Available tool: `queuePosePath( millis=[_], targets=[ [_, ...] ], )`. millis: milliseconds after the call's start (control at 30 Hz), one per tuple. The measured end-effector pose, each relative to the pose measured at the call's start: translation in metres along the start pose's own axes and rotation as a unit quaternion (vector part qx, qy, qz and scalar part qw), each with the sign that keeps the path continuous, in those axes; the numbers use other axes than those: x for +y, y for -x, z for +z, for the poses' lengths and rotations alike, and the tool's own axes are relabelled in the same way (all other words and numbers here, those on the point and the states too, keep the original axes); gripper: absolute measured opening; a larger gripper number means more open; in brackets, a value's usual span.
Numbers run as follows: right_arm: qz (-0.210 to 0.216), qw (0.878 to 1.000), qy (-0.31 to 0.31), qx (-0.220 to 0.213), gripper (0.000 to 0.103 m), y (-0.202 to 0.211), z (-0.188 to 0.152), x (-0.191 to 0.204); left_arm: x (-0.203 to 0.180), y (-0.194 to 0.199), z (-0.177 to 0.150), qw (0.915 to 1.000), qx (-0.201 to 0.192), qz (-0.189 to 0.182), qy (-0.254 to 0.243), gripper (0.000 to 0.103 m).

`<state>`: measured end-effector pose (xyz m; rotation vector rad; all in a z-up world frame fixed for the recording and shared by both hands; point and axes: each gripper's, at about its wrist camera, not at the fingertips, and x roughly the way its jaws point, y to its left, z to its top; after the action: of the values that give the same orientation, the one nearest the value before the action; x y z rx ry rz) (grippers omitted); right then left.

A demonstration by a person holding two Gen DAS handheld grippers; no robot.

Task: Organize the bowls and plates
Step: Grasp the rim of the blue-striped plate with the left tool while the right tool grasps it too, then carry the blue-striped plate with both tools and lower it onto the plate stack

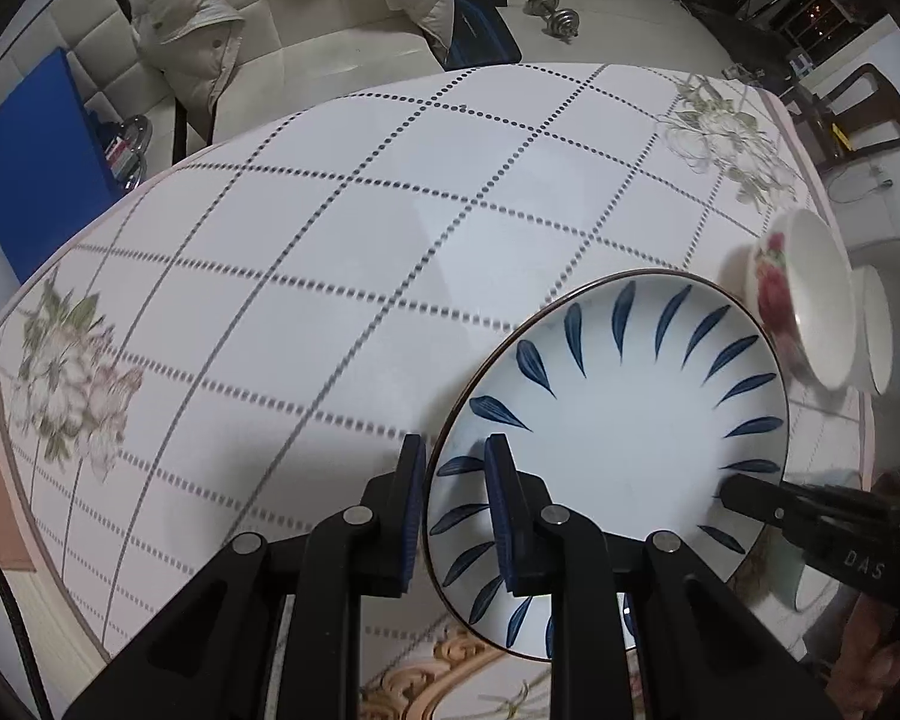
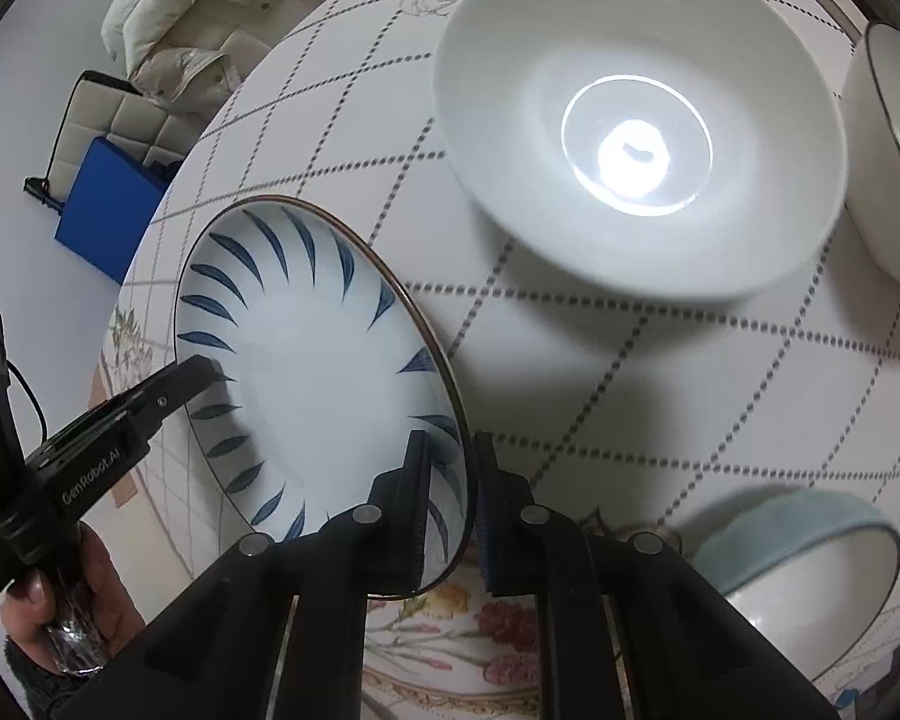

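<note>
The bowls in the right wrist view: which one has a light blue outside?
The light blue bowl at lower right; the large white bowl is plain white.
</note>
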<state>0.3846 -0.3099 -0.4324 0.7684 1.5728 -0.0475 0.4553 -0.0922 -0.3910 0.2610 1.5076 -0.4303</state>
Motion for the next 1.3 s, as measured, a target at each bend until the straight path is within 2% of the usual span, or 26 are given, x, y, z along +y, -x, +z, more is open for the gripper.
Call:
queuePosePath(
  millis=[200,367,600,767,1000,1133,1300],
  targets=[
    [0.007,1.000,0.023,-0.001,0.015,0.016,-0.035,0.020,0.012,0.032,-0.024,0.9998,-0.020,0.007,0.004,0.017],
    [0.016,0.999,0.044,0.003,0.015,0.025,-0.069,0.045,0.027,0.065,-0.063,0.9993,-0.034,0.015,0.009,0.017],
    [0.023,0.997,0.073,0.011,0.014,0.032,-0.134,0.077,0.053,0.097,-0.141,0.9982,-0.045,0.009,0.039,0.017],
    [0.024,0.994,0.100,0.026,0.014,0.032,-0.198,0.093,0.076,0.113,-0.210,0.9963,-0.043,0.004,0.074,0.017],
    [0.014,0.988,0.133,0.073,0.014,-0.013,-0.271,0.113,0.116,0.102,-0.298,0.9907,-0.021,0.001,0.134,0.017],
    [0.002,0.984,0.152,0.089,0.014,-0.036,-0.292,0.127,0.133,0.091,-0.328,0.9874,-0.009,0.001,0.158,0.017],
    [-0.013,0.981,0.165,0.101,0.014,-0.059,-0.310,0.137,0.146,0.078,-0.348,0.9852,0.000,0.005,0.171,0.017]
  ],
)
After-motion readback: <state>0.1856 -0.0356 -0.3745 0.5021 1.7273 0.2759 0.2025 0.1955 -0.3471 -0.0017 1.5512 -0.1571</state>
